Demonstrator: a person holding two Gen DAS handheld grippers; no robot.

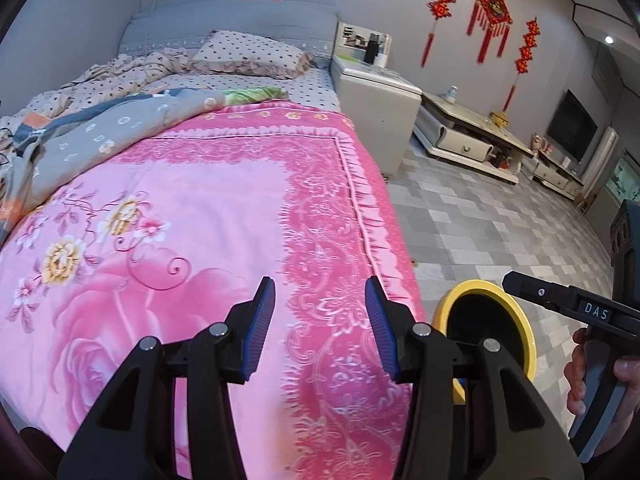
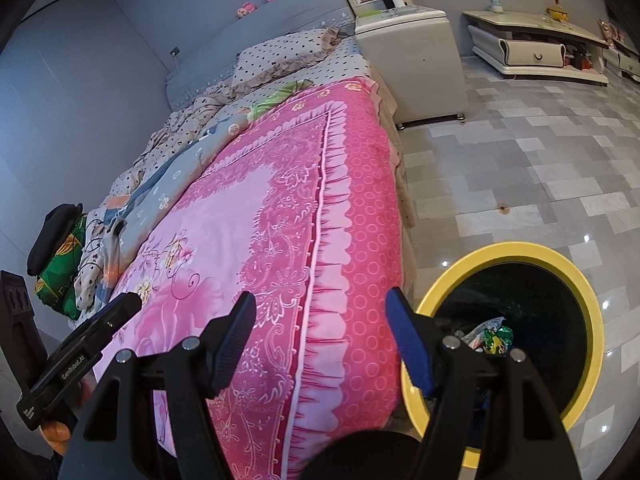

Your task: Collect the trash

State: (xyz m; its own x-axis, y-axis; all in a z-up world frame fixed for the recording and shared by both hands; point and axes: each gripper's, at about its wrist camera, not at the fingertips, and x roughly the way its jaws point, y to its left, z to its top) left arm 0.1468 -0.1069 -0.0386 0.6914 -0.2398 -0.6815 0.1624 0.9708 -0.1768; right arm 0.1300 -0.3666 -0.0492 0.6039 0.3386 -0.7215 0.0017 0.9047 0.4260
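Note:
A yellow-rimmed trash bin (image 2: 576, 280) with a black liner stands on the floor beside the bed's right edge; it also shows in the left wrist view (image 1: 516, 312). Crumpled colourful wrappers (image 2: 494, 338) lie inside it. My left gripper (image 1: 320, 304) is open and empty above the pink blanket (image 1: 192, 240). My right gripper (image 2: 320, 324) is open and empty over the blanket's edge (image 2: 352, 240), just left of the bin. The right gripper's body (image 1: 580, 308) shows at the right of the left wrist view, and the left gripper's body (image 2: 80, 344) at the left of the right wrist view.
The bed holds a grey quilt (image 1: 100, 132), a polka-dot pillow (image 1: 248, 54) and a green pack under a black cap (image 2: 60, 248). A white nightstand (image 2: 416, 56) and a low TV cabinet (image 2: 536, 48) stand on the grey tiled floor (image 2: 520, 160).

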